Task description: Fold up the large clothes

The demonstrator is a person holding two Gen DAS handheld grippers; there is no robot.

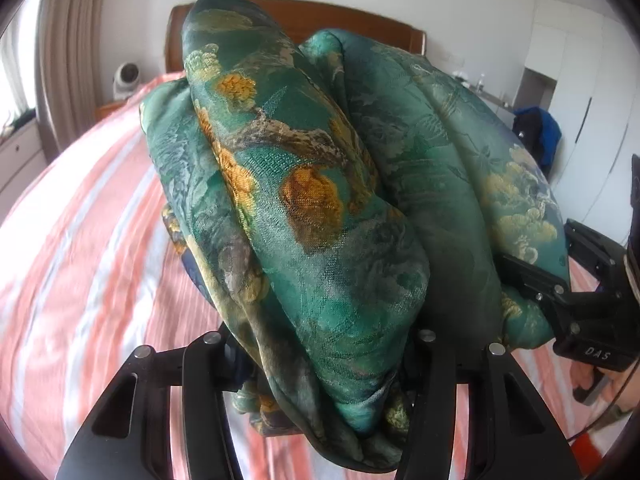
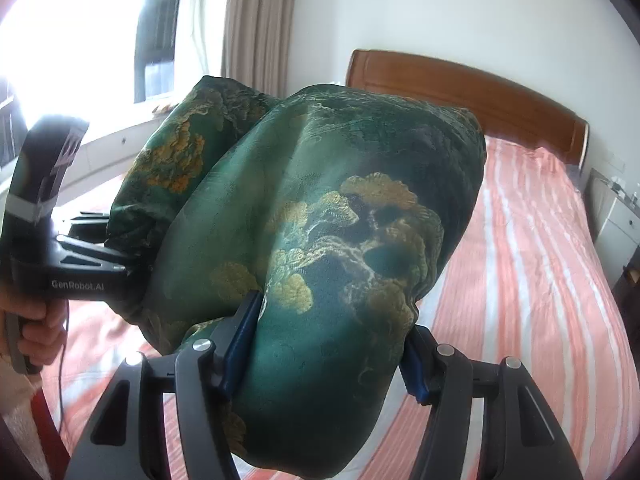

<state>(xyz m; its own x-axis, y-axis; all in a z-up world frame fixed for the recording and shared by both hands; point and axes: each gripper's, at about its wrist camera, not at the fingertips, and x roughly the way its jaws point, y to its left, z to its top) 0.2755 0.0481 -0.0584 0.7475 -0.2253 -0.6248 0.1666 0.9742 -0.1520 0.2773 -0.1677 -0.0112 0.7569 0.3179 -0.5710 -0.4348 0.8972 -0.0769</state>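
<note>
Green brocade, slick and puffy with woven gold blossoms, fills both my views: the padded green floral garment (image 2: 328, 240) is already bundled into thick rolled folds, so I judge the folding well along, with tidying and setting down left. My left hand-held gripper (image 1: 320, 360) and right hand-held gripper (image 2: 324, 356) each clench one end, lifting it above the pink-and-white striped bed (image 1: 80, 248); beyond stands the smooth wooden headboard (image 2: 480, 92).

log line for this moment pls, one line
left gripper: jaws shut on green garment | right gripper: jaws shut on green garment | garment: bunched, held above striped bed
</note>
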